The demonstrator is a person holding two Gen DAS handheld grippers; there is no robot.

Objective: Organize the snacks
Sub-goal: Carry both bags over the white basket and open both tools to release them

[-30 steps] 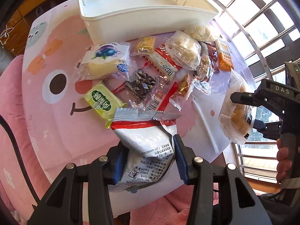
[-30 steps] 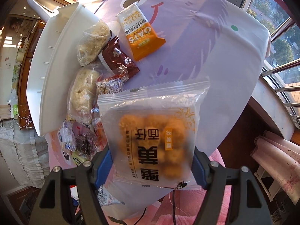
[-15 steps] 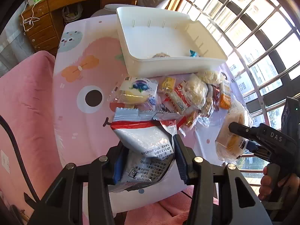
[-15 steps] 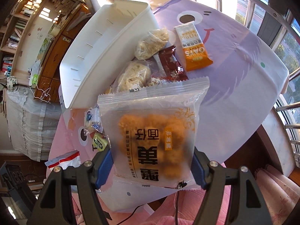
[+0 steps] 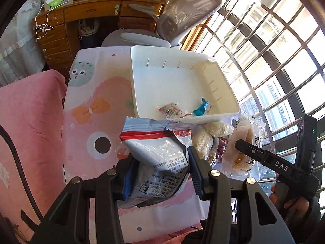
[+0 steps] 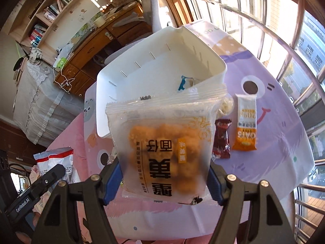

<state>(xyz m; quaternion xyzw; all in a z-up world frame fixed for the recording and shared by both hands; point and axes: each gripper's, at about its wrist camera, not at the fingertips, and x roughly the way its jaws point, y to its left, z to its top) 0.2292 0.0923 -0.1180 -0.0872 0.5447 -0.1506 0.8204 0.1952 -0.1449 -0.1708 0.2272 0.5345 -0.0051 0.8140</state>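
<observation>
Both jaws clenched: left gripper pinches a silver foil pack with a red stripe, right gripper pinches a frosted clear bag of orange-brown puffs. Both are held in the air on the near side of the white bin, not over it yet.

Progress: early. Bin holds only two small items, a red-speckled wrapper and a blue one; the rest of the floor is bare. Left on the cloth beside the bin: an orange oat bar, a dark red wrapper, and clear bags of pale cakes, plus the two in hand.

Materials: foil pack is crinkly, puffy, with a serrated top seal. Frosted bag is a soft film pillow, likely slippery. Bin is rigid smooth plastic, rectangular, with slotted walls. Cloth is a printed cartoon face, pink and lilac.
</observation>
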